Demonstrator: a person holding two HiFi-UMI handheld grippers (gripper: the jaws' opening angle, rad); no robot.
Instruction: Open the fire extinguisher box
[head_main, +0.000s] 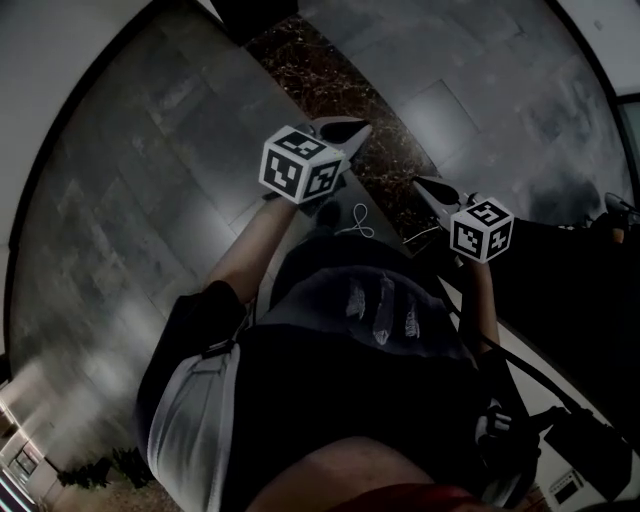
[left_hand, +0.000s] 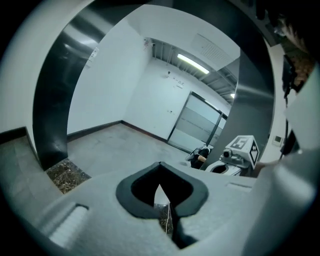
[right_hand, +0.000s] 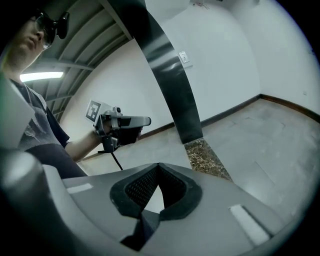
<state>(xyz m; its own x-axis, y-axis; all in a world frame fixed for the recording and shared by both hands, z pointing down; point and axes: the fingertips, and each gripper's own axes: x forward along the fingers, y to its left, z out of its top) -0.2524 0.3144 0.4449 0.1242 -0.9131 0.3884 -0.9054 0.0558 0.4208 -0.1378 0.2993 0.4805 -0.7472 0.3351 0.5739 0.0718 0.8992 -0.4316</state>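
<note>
Both tongs, left and right, are closed tight and empty above bare grey floor. No fire extinguisher box shows in any view. Sensible next: find the box, then spread 1 pair before reaching for its door.

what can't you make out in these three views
Fire extinguisher box: in none of the three views, so its place and state are unknown.
Floor at the person's feet: head view, hidden by the person's torso.
Dark thing by the glass door: left gripper view, too small to identify.
Wall plate: right gripper view, too small to tell switch from socket.
</note>
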